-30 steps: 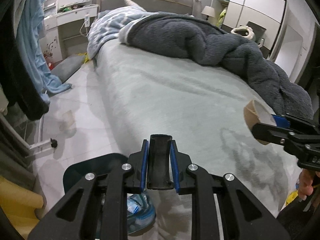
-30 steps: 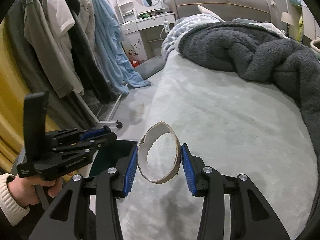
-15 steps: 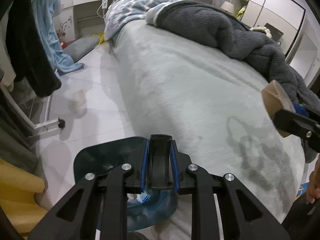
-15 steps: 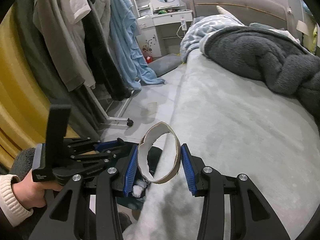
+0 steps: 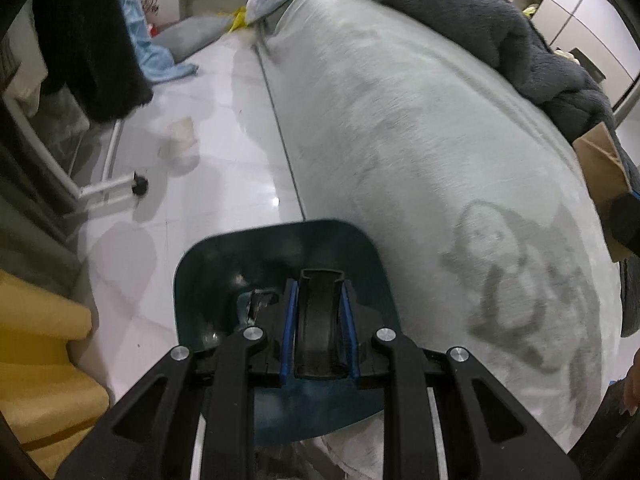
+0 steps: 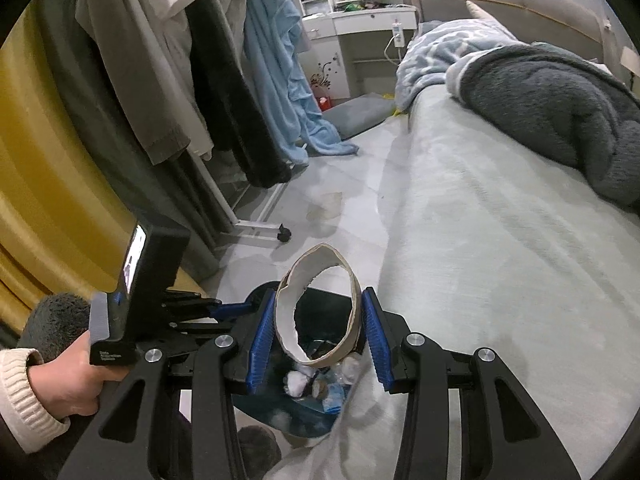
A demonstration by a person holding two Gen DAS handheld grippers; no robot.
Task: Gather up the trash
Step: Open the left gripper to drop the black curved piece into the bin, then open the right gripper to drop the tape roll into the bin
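Observation:
My right gripper [image 6: 319, 308] is shut on a squashed cardboard roll [image 6: 320, 250] with a torn white inner edge. The roll hangs just over a dark teal trash bin [image 6: 276, 412] that stands on the floor against the bed's side and holds tissues and wrappers [image 6: 298, 382]. In the left wrist view my left gripper [image 5: 319, 284] is shut on the bin's black handle [image 5: 319, 320], with the bin [image 5: 248, 264] right below it. The roll [image 5: 600, 168] shows at that view's right edge. A person's hand [image 6: 68, 384] holds the left gripper [image 6: 240, 308].
The grey-green bed [image 6: 500, 260] fills the right, with a dark fleece blanket [image 6: 560, 112] at its head. A clothes rack with hanging garments [image 6: 180, 80] and its caster [image 6: 284, 234] stand left. A pale scrap [image 6: 328, 204] lies on the tiled floor. Yellow fabric [image 6: 40, 160] is at far left.
Both grippers have moved off the bed toward its edge and tipped downward. The bin now fills more of the left wrist view, and the cardboard roll has come over the bin's mouth.

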